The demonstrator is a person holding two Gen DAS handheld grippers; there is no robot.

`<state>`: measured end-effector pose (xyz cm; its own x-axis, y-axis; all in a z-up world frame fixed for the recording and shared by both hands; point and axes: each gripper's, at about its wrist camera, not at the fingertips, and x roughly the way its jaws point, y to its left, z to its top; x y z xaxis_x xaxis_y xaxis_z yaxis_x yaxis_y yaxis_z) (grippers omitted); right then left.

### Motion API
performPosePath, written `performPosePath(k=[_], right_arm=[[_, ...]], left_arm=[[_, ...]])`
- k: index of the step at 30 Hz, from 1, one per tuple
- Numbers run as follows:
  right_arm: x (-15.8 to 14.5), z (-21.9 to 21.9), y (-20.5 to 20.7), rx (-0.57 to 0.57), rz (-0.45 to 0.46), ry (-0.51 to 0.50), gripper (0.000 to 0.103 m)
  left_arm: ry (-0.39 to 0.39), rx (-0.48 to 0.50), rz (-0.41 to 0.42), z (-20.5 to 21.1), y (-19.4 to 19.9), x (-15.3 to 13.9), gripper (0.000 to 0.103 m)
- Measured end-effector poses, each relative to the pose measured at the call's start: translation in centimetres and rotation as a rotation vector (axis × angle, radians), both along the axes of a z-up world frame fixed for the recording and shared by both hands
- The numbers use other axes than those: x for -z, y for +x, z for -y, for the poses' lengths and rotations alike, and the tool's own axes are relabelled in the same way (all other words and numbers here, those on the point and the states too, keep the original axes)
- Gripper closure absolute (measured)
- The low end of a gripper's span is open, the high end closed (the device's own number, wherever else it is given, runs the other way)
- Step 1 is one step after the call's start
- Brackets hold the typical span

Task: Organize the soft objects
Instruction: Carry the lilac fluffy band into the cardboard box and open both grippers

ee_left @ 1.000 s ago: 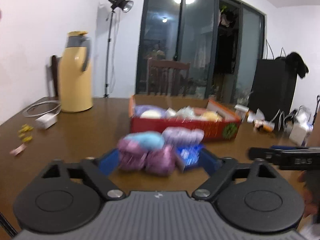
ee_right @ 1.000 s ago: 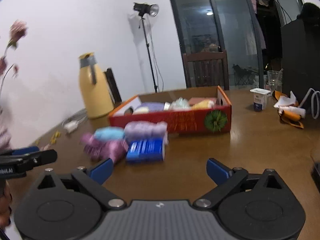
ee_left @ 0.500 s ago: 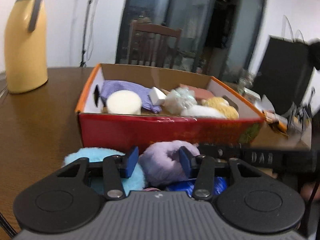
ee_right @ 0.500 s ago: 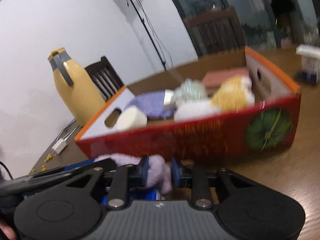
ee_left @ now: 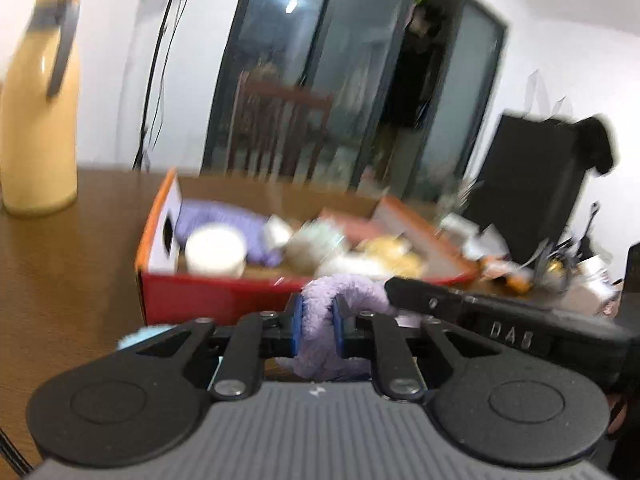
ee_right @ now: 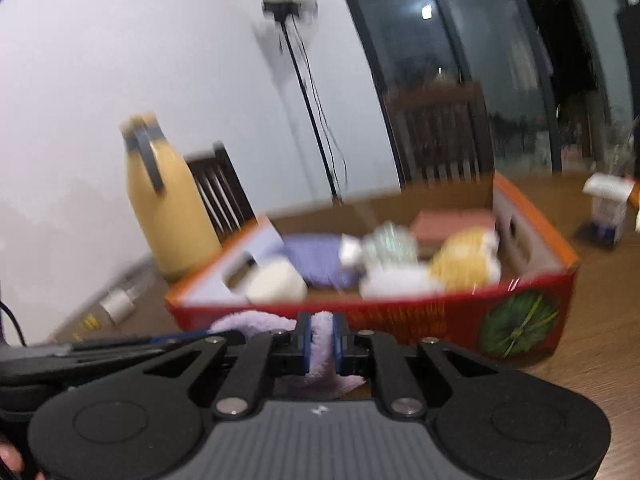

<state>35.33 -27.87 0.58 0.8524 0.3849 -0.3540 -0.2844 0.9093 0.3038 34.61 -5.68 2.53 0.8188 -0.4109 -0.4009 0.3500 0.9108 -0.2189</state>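
Left gripper [ee_left: 316,330]: closing on the purple towel [ee_left: 340,292], pads squeezing its fold.
Right gripper [ee_right: 320,338]: pinching the towel's other end, sharing the load.
Box [ee_right: 520,320]: sitting just beyond, likely receiving it.

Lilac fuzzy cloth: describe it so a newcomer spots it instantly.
Find the red box on the wooden table. Against its near wall lies the lilac fuzzy cloth, pinched by both claws. Unlike the purple piece inside the box, it lies outside.
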Motion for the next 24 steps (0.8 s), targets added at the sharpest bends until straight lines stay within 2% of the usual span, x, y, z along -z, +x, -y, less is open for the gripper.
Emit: performPosePath(k=[2, 5, 10, 12, 15, 17, 18, 19, 21, 24], right_arm=[[-1.6, 0.0, -3.0, -0.013, 0.057, -0.011, 0.093], [-2.0, -0.3, -7.2, -0.059, 0.047, -0.006, 0.092], [0.8, -2.2, -13.9, -0.112, 0.016, -0.156, 0.092], [1.8, -2.6, -16.2, -0.127, 0.019, -0.201, 0.092], [3.0, -2.4, -18.8, -0.152, -0.015, -0.197, 0.091], [3.5, -2.4, -20.5, -0.16, -0.003, -0.233, 0.086], [3.6, -2.2, -21.1, -0.165, -0.006, -0.241, 0.081], [3.7, -1.9, -21.7, -0.175, -0.019, -0.241, 0.072], [3.8, -1.3, -22.4, -0.172, -0.042, -0.225, 0.061], [2.9, 0.0, -23.0, -0.147, -0.052, -0.151, 0.059]], left_arm=[[-0.003, -0.004, 0.05, -0.2, -3.7, -1.8, 0.087], [-0.009, -0.016, 0.035, -0.8, -8.5, -0.8, 0.087], [-0.068, -0.043, -0.044, -1.8, -15.2, 2.8, 0.087], [-0.053, -0.047, -0.042, -1.8, -17.3, 3.8, 0.087], [-0.019, -0.041, -0.038, -1.9, -19.4, 4.9, 0.085], [-0.005, 0.007, -0.025, -2.1, -21.2, 5.1, 0.081], [0.0, 0.016, -0.009, -2.4, -22.1, 5.2, 0.072], [-0.014, 0.022, 0.0, -2.9, -22.8, 5.1, 0.063], [-0.071, 0.014, -0.026, -3.7, -23.0, 4.7, 0.06], [-0.206, -0.008, -0.079, -5.4, -22.2, 3.9, 0.056]])
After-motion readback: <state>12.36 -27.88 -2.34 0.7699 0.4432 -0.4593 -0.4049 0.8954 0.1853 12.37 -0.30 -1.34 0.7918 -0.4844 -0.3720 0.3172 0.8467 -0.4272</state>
